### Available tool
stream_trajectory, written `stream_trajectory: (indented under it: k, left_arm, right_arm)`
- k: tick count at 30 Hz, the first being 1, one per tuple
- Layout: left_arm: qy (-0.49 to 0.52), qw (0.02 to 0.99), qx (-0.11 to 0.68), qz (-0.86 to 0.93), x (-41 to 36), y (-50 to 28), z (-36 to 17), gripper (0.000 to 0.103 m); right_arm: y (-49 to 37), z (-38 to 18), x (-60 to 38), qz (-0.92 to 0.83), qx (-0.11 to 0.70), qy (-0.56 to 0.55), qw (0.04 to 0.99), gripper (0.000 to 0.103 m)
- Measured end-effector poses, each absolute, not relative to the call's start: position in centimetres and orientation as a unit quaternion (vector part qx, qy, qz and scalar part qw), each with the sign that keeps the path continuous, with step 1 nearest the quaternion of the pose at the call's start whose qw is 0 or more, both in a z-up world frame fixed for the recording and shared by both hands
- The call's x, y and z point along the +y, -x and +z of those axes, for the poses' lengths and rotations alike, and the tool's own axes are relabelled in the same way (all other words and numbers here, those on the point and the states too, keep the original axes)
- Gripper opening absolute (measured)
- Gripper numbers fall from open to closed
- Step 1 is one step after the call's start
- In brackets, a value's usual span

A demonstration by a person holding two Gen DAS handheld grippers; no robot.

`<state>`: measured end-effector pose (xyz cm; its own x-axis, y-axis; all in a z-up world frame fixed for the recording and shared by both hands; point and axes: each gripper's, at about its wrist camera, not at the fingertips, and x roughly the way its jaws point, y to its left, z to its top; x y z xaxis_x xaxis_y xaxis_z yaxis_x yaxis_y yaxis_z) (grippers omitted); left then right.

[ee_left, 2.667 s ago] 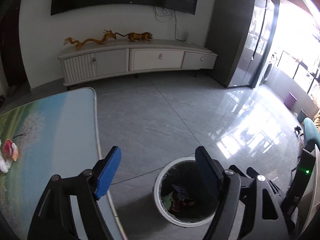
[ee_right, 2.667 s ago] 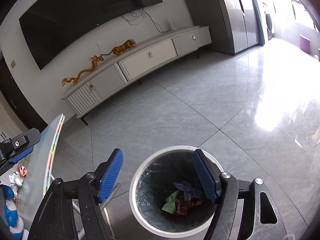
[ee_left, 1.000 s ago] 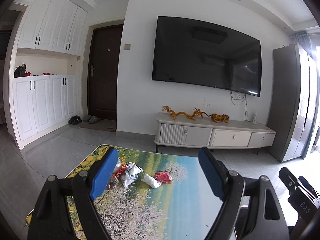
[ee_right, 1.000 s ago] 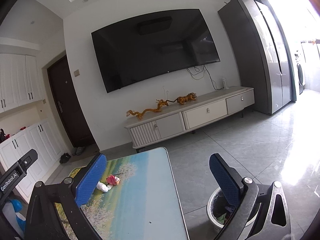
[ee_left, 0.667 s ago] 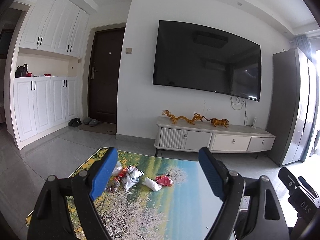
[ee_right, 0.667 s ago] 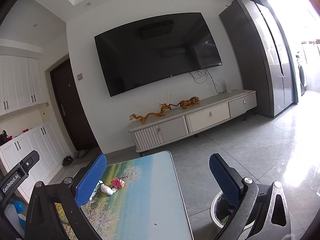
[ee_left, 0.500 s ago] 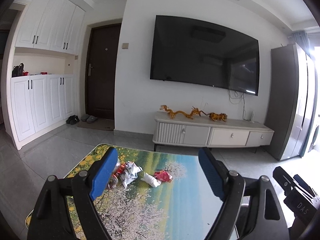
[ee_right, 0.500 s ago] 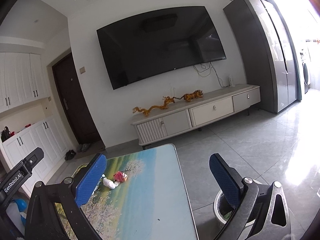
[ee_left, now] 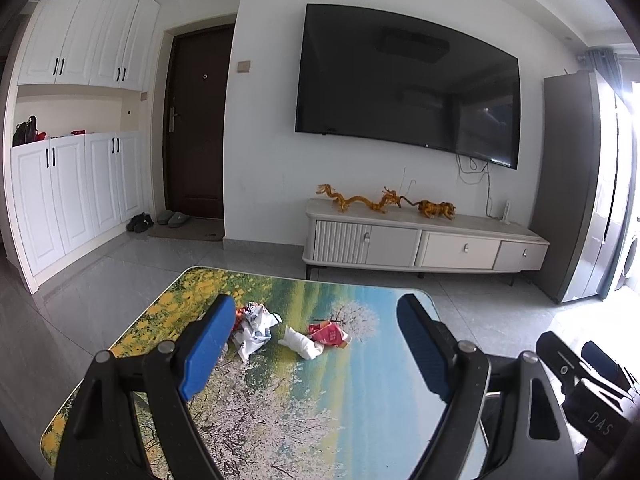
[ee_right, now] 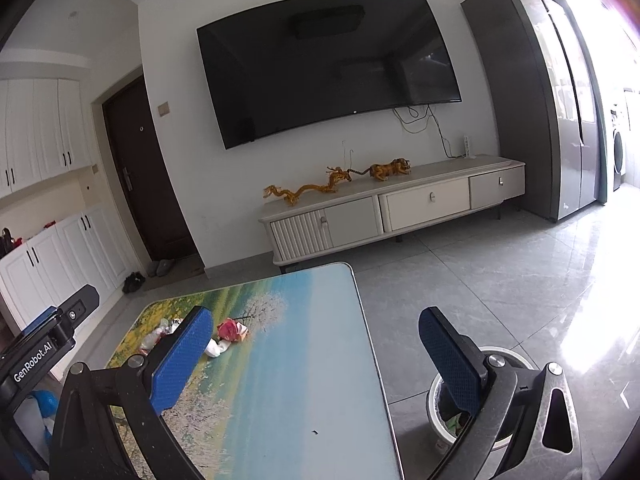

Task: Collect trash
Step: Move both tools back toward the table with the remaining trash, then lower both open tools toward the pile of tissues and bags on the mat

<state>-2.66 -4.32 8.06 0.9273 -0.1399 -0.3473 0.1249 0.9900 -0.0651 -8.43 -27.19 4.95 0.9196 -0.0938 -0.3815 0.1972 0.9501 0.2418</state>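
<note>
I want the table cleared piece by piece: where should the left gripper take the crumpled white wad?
Probably across the narrow middle of the white wad, coming from the near side, fingers astride it. It lies elongated, its far end against the red wrapper; the left gripper is open and empty.

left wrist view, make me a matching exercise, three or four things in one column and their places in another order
Things:
1. red wrapper
2. golden dragon figurine
3. slippers
4. television

Places:
A. mounted on the white wall
B. on the floor by the dark door
C. on the picture-printed table, beside a white crumpled tissue
D. on top of the low white cabinet

Pairs: 1-C, 2-D, 3-B, 4-A
</note>
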Motion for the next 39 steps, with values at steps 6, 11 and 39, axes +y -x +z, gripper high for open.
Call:
stream_trajectory:
  k: [6,11,39]
  left_arm:
    - [0.022,0.978,0.196,-0.065,-4.2,0.6,6.9,0.082]
    - [0.020,0.975,0.212,-0.064,-4.2,-1.1,5.7,0.082]
    - [0.028,0.956,0.282,-0.071,-3.6,-6.9,0.3,0.082]
  right_arm:
    - [6.9,3.7,-26.7,-0.078,0.206,-0.134,0.966,0.103]
    - [5.7,2.4,-26.7,-0.080,0.224,-0.137,0.961,0.103]
    - [-0.2,-1.6,-25.6,-0.060,0.300,-0.116,0.945,0.085]
